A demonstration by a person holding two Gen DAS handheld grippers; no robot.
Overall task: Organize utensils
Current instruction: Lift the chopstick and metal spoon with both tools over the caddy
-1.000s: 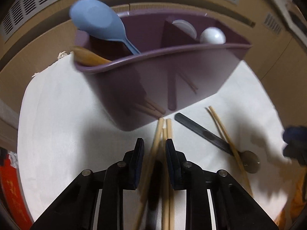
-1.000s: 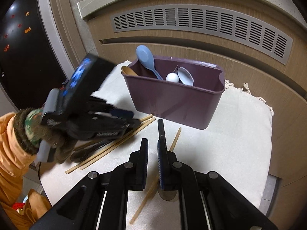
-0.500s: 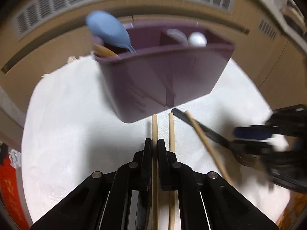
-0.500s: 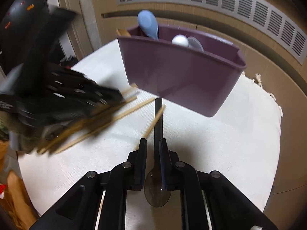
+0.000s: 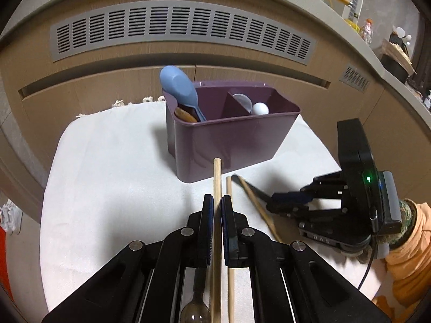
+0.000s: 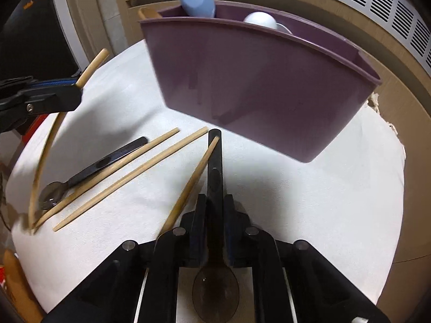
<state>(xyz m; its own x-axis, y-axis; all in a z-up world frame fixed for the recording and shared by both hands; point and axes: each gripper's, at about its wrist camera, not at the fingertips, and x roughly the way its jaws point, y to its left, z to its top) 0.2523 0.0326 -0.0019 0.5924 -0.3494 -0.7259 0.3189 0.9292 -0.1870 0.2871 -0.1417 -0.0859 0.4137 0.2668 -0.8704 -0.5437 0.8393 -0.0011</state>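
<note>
My left gripper (image 5: 217,202) is shut on a wooden chopstick (image 5: 217,172) whose front end is raised off the white cloth (image 5: 107,188). The right wrist view shows that left gripper (image 6: 76,83) at the left edge, the chopstick (image 6: 93,64) slanting up through it. My right gripper (image 6: 215,202) grips the handle of a dark spoon (image 6: 214,161), jaws closing, pads against the handle. The spoon's bowl sits under the gripper. The purple caddy (image 5: 231,145) stands just beyond, holding a blue spoon (image 5: 177,86), a wooden spoon and white spoons.
A second dark spoon (image 6: 102,164) and two chopsticks (image 6: 129,172) lie on the cloth at the left. One more chopstick (image 6: 194,175) lies against the held spoon's handle. A wood-panelled wall with a vent grille (image 5: 183,29) rises behind the caddy. An orange sleeve (image 5: 404,255) is at the right.
My left gripper closed on one chopstick and rose, pulling back from the caddy. The right gripper sank lower over the dark spoon's handle and nearer the caddy.
</note>
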